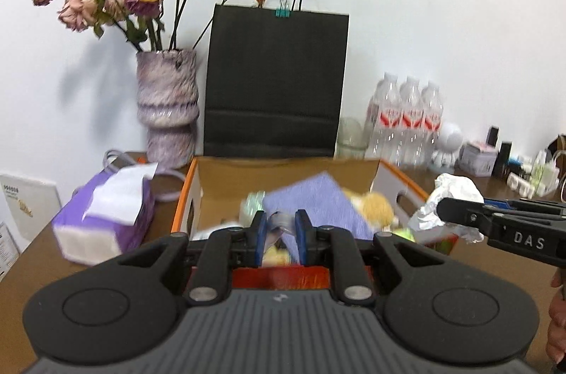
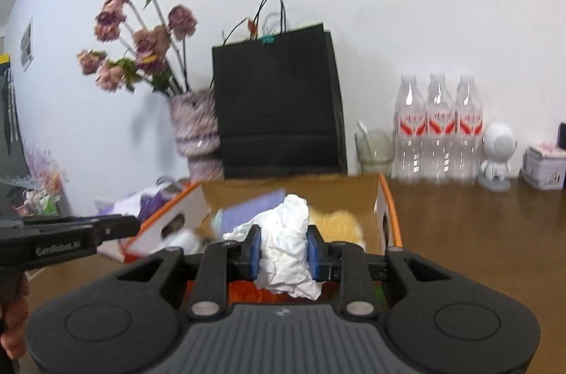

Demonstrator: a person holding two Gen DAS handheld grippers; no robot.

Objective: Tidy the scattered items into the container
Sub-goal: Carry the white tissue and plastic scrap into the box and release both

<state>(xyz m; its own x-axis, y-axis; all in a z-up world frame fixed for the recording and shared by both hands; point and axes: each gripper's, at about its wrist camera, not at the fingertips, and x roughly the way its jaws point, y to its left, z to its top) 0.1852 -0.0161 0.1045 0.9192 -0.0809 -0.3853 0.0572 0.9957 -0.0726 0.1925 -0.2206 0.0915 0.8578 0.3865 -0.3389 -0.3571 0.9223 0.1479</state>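
The right gripper (image 2: 283, 253) is clenched on a crumpled tissue (image 2: 284, 243), which hangs in front of the box (image 2: 389, 197); the pads press into both sides of the wad. The left gripper (image 1: 279, 237) is drawn nearly together, and a fold of the purple cloth (image 1: 311, 200) sits between its pads, so it appears to grip the cloth by one corner, though blur makes the contact hard to confirm. The rest of the cloth drapes over the box's contents, beside a yellow plush (image 1: 378, 206).

The risks from here are mostly about the release. The tissue is light and springy (it could cling to a pad or drift past the rim) and land on the table (image 2: 477, 232) instead. The cloth, held by a corner, could drag the plush or smaller things out if the left hand pulls it sideways. The two grippers are also close, so they could knock together over the box.
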